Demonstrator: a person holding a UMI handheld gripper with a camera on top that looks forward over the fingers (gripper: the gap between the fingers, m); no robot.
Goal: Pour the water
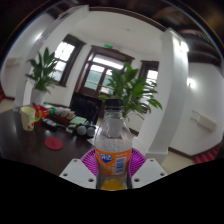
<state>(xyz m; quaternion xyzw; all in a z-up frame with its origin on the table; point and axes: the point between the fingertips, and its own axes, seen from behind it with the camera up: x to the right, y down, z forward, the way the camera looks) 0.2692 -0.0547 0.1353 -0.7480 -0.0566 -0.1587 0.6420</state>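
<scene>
A clear plastic bottle (112, 152) with a dark cap and an orange label was seen upright between the fingers of the gripper (113, 170), whose pink pads (91, 163) were pressed against its lower body on both sides; the gripper was judged to be closed on it. The bottle appeared to be lifted clear of the dark worktop (30, 145). A pale cup (28, 117) stood well apart on the far side of the worktop, near a round red item (53, 143), with potted plants (132, 90) beyond. Whether the cap had been loosened could not be told. For a clean pour, the bottle would best be carried above the cup and tilted slowly, with the grip kept firm.
</scene>
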